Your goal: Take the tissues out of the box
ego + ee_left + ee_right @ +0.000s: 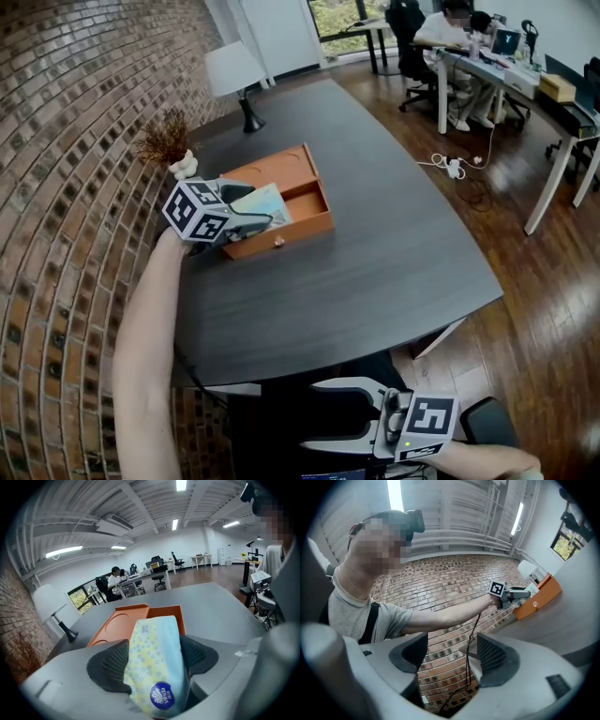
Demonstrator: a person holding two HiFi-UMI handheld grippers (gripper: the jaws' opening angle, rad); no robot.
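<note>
Now in hand: the lift-out step; by my reading the grasp is made and the pack is coming away from the box.
Left gripper: partly closed, its 2 pads pressing the sides of the tissue pack, which fills the gap between them.
Tissue pack: 1 soft pack, pale blue and yellow with dots, held lengthwise along the jaws. In the head view it sits left of centre, over the box's left half. Whether its far end is fully clear of the box I cannot tell.
Box: orange, open-topped, on the dark table, centre-left of the head view. In the left gripper view it lies just beyond the pack, in the middle of the frame.
Right gripper: jaws wide apart with nothing between them, only brick wall beyond. It hangs at the bottom edge of the head view, below the table edge and well apart from the box.
Next move calls for: raising the pack until it clears the box wall, then carrying it to bare table beside the box before letting go.
Watch for: the soft pack sagging or slipping from the pads.
</note>
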